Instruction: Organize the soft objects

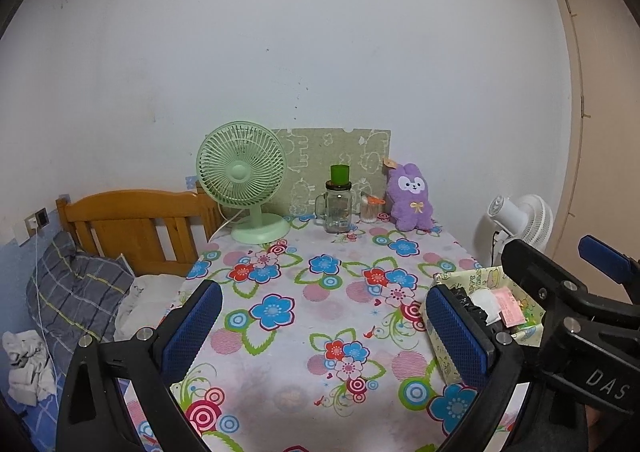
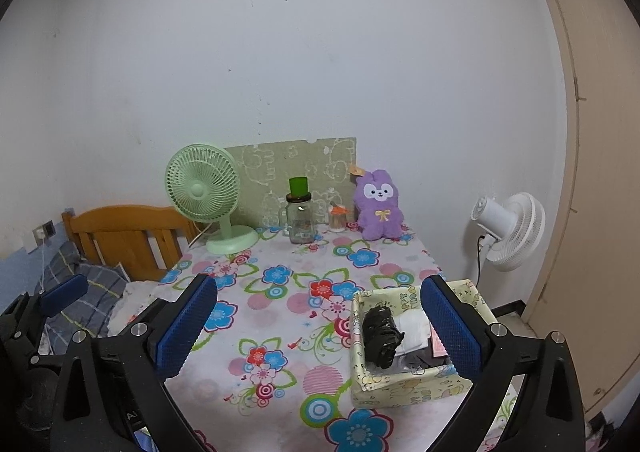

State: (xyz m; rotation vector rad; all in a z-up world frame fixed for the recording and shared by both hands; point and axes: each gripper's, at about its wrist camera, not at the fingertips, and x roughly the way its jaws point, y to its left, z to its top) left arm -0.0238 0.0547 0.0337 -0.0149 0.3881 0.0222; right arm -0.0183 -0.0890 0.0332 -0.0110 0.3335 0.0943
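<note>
Both grippers spread wide, holding nothing: left gripper (image 1: 324, 332) low centre over the flowered tablecloth (image 1: 304, 292); right gripper (image 2: 320, 328) likewise, its right finger overlapping the patterned box (image 2: 404, 392) lower right, which holds a black bundle (image 2: 380, 336) and white cloth (image 2: 412, 326); purple plush (image 2: 378, 210) upright mid-frame by the wall.

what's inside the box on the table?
In the box: a black bundle, a white folded piece, something pink and dark bits near the front wall. The right claw's finger covers the right side, and the bottom is hidden.
</note>
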